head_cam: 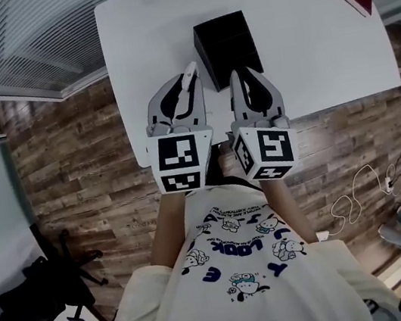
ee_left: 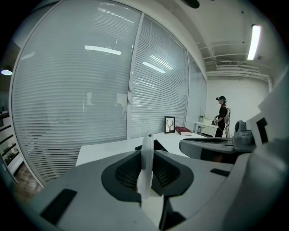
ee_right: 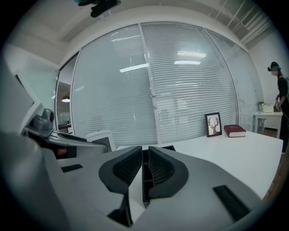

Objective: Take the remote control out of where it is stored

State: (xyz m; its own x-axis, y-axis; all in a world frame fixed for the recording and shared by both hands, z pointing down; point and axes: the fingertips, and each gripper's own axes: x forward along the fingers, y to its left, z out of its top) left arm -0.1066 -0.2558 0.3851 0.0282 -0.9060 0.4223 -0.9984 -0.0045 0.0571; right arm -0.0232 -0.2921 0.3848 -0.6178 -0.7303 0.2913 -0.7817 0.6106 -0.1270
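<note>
— The left tool (ee_left: 147, 157) pinches a thin white slab upright, the remote control (ee_left: 145, 180) I'd say. It is outside the black box (head_cam: 225, 45) on the desk (head_cam: 303, 45).
— What's the risk?
— The grip is thin, so a swing could tip it loose. The right tool (ee_right: 143, 166), pressed together and empty, rides close enough to knock it.

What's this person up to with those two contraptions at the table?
A person stands at a white table with a hand-held gripper in each hand. The left gripper is clamped on a thin white slab, apparently the remote control, seen edge-on. It is held in the air on the near side of the black storage box on the table. The right gripper is beside it, its jaws closed and empty.
</note>
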